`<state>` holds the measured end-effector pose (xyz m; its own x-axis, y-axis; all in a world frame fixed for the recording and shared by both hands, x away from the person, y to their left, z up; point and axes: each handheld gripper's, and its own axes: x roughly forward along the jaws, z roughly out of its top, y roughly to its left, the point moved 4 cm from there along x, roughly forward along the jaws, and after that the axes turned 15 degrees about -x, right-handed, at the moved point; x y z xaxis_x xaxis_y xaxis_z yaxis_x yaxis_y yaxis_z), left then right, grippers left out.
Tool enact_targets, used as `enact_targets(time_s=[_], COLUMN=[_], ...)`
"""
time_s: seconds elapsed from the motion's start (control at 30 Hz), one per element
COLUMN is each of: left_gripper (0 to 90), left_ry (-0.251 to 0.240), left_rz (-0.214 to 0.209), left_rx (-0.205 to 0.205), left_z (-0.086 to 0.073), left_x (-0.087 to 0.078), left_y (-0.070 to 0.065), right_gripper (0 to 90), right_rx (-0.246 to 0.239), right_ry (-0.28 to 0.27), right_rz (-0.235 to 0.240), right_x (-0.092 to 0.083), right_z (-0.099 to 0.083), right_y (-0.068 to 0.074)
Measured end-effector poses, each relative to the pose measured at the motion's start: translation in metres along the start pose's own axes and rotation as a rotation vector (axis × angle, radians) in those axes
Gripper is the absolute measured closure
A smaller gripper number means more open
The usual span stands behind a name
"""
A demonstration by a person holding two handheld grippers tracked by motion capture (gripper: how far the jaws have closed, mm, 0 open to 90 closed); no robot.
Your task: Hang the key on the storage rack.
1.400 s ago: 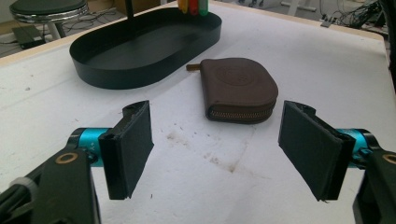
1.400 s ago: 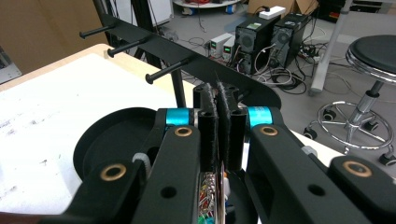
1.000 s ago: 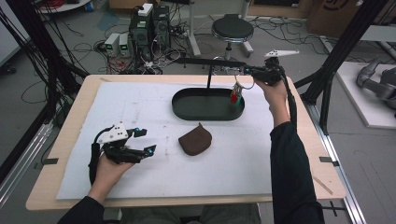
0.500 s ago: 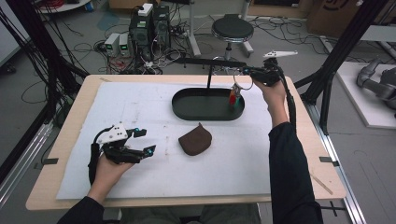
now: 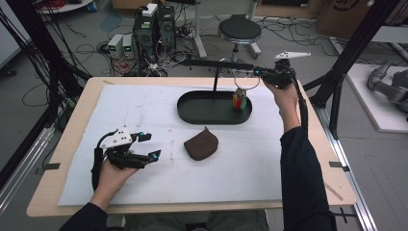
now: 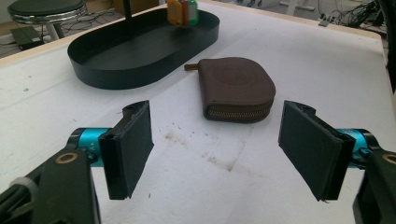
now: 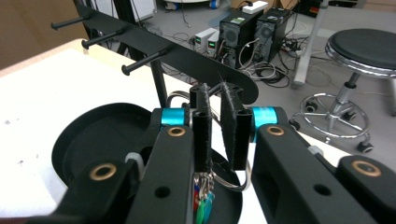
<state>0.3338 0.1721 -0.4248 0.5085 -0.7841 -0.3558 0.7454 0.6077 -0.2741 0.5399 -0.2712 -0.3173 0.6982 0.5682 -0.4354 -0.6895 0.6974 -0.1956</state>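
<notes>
While the left tool [image 5: 151, 145] hovers low over the near tabletop [image 5: 144, 106] with its jaws spread wide and nothing between them, a brown zip pouch [image 5: 202, 144] lies just beyond it. Farther off stands a black oval tray [image 5: 192, 115], from which a post rises to a peg rack [image 7: 154, 44]. The key ring [image 5: 246, 81] hangs at the rack's right end, and its coloured tags [image 5: 239, 100] dangle over the tray. The right tool [image 7: 215, 93] is at the rack; its jaws have just been opening and stand slightly parted, with the ring's wire passing between them, apparently unclamped. The ring is probably light, stiff and slippery with free-swinging tags, so the wire loop is the best place to grip.
</notes>
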Motion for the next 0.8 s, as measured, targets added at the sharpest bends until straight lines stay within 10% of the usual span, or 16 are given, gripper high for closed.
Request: enact_targets(time_s=[0.2,0.53,0.8], left_gripper=[26.0,26.0,26.0], left_ry=[-0.003,-0.005,0.000], left_rz=[0.006,0.009,0.020], left_rx=[-0.003,0.000,0.018], left_z=[0.000,0.004,0.007], left_x=[-0.001,0.003,0.009], left_y=[0.001,0.004,0.004], right_gripper=[73.1,49.0,41.8], right_rx=[-0.066,-0.023,-0.055], right_ry=[-0.005,0.019,-0.100], right_rz=[-0.026,0.002,-0.009], right_x=[-0.011,-0.049,-0.095], right_z=[0.002,-0.027,-0.029], right_y=[0.009,0.021,0.048])
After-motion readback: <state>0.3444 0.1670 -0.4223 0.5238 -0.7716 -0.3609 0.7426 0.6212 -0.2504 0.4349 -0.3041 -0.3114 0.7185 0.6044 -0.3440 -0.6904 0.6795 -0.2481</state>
